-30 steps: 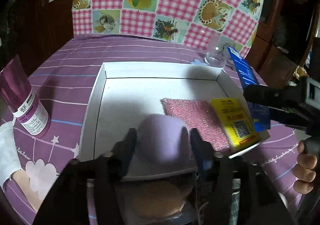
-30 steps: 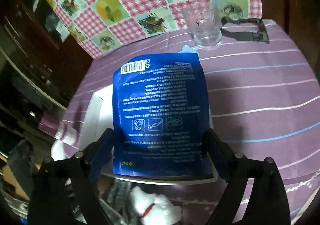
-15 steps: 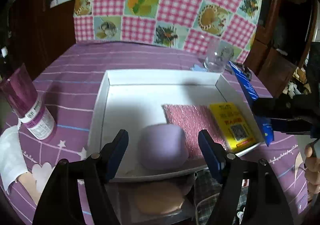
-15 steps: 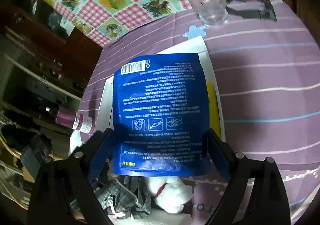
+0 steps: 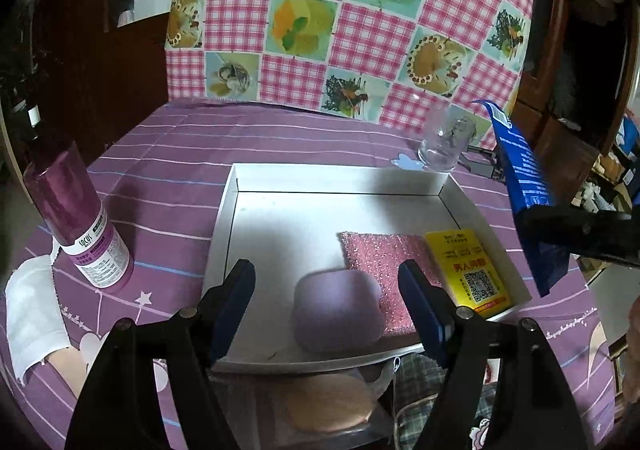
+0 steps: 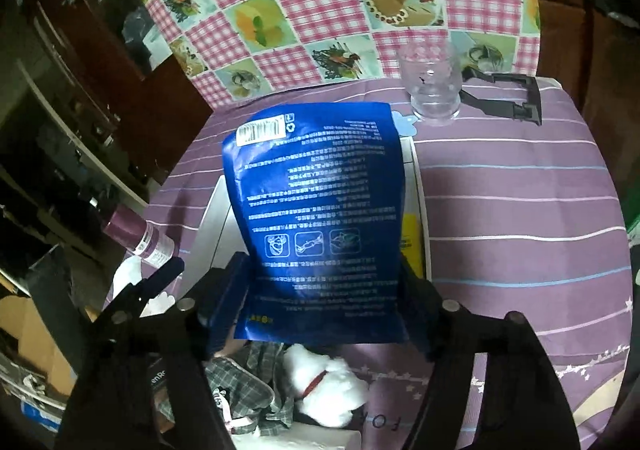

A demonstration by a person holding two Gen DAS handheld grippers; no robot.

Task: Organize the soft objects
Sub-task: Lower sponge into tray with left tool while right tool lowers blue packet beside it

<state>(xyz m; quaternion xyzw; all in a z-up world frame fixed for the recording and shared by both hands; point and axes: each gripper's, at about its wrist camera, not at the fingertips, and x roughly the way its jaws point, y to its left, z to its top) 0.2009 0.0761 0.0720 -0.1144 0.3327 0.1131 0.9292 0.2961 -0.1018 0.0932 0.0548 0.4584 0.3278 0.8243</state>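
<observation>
Right gripper (image 6: 320, 302) has just closed its jaws onto a flat blue pouch (image 6: 320, 217), printed white text and barcode, at frame centre. Left gripper (image 5: 330, 302), jaws apart after opening, brackets without touching a lavender cushion (image 5: 338, 314) lying in the white tray (image 5: 280, 177).

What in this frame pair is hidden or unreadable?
- Right wrist view: the blue pouch hides most of the white tray.
- Left wrist view: the tray's near wall covers part of the tan pad.
- Both views: small print on the pouch and the purple bottle is too small to read.
</observation>
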